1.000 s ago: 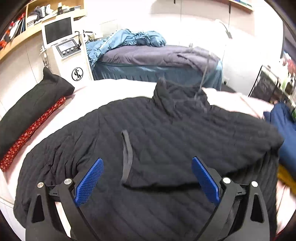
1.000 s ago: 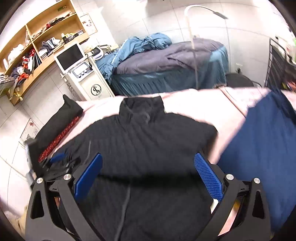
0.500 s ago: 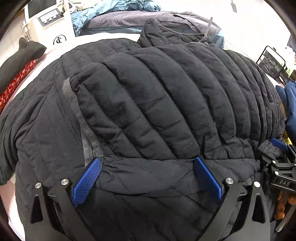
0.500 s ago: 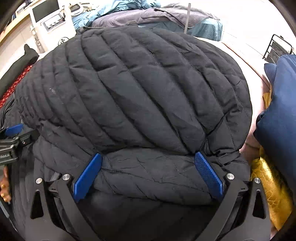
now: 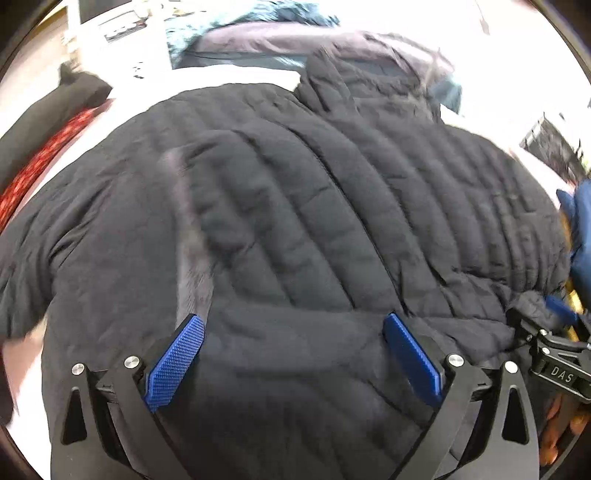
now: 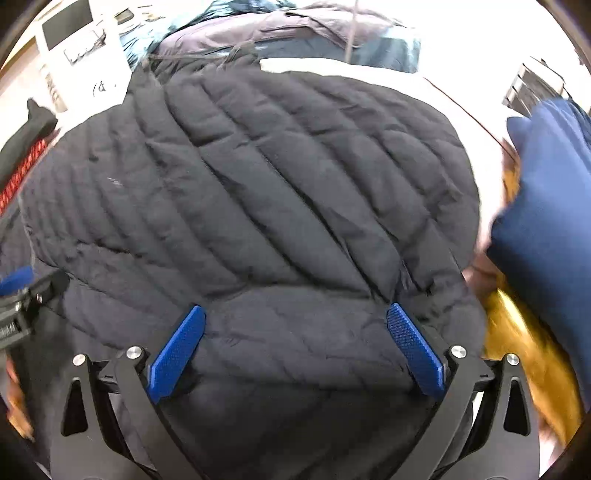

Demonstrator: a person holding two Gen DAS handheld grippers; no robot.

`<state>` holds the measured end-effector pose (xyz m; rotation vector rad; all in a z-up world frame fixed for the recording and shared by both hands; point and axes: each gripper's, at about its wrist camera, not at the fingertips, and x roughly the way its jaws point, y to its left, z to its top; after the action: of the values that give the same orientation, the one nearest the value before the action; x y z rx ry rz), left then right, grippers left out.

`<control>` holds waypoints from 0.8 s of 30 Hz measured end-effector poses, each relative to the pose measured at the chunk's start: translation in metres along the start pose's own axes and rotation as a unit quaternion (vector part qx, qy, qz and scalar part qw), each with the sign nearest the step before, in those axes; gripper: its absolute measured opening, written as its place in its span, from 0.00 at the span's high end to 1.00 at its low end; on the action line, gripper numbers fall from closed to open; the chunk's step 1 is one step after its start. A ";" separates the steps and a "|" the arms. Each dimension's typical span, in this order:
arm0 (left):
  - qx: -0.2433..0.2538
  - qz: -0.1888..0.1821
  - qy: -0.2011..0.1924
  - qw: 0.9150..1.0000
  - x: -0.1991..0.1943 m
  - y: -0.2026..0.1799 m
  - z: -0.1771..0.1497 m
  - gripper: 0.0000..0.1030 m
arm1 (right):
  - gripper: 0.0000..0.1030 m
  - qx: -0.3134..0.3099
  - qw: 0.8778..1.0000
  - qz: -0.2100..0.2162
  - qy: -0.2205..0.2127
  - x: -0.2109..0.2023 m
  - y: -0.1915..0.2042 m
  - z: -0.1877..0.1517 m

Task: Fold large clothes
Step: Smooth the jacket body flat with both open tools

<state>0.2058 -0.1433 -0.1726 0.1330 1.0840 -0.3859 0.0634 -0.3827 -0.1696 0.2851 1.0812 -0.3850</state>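
A black quilted jacket (image 5: pixel 295 206) lies spread on a pale bed, its collar at the far side. It fills the right wrist view (image 6: pixel 258 192) too. My left gripper (image 5: pixel 293 332) is open, its blue pads (image 5: pixel 173 363) wide apart over the jacket's near folded edge. My right gripper (image 6: pixel 295 326) is open the same way over the jacket's near edge. The right gripper also shows at the right edge of the left wrist view (image 5: pixel 554 321). The left gripper shows at the left edge of the right wrist view (image 6: pixel 22 291). Both views are blurred.
A dark blue garment (image 6: pixel 546 206) and a gold-yellow cloth (image 6: pixel 524 362) lie to the right. A black and red pillow (image 5: pixel 44 122) lies at the left. A white machine with a screen (image 6: pixel 74 33) and a second bed (image 6: pixel 295 33) stand behind.
Both grippers dropped from high above to just over the jacket's near edge, then pulled back slightly. Their jaws stay wide apart.
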 end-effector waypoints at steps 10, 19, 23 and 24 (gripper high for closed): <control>-0.059 -0.028 -0.044 0.997 -0.063 0.044 -0.037 0.06 | 0.05 0.009 0.995 0.095 0.014 -0.058 0.031 -0.062; -0.121 0.010 -0.072 0.990 -0.093 0.116 -0.078 0.06 | 0.05 -0.086 0.992 0.087 0.019 -0.078 0.085 -0.122; -0.150 0.063 -0.103 0.981 -0.113 0.159 -0.094 0.07 | 0.05 -0.088 0.993 0.077 0.012 -0.081 0.089 -0.126; -0.161 0.095 -0.116 0.976 -0.120 0.176 -0.100 0.07 | 0.05 -0.084 0.993 0.077 0.008 -0.081 0.089 -0.125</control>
<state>0.1385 0.0772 -0.1278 -0.0940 0.8808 -0.0475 -0.0304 -0.2385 -0.1492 0.2198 1.0934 -0.1529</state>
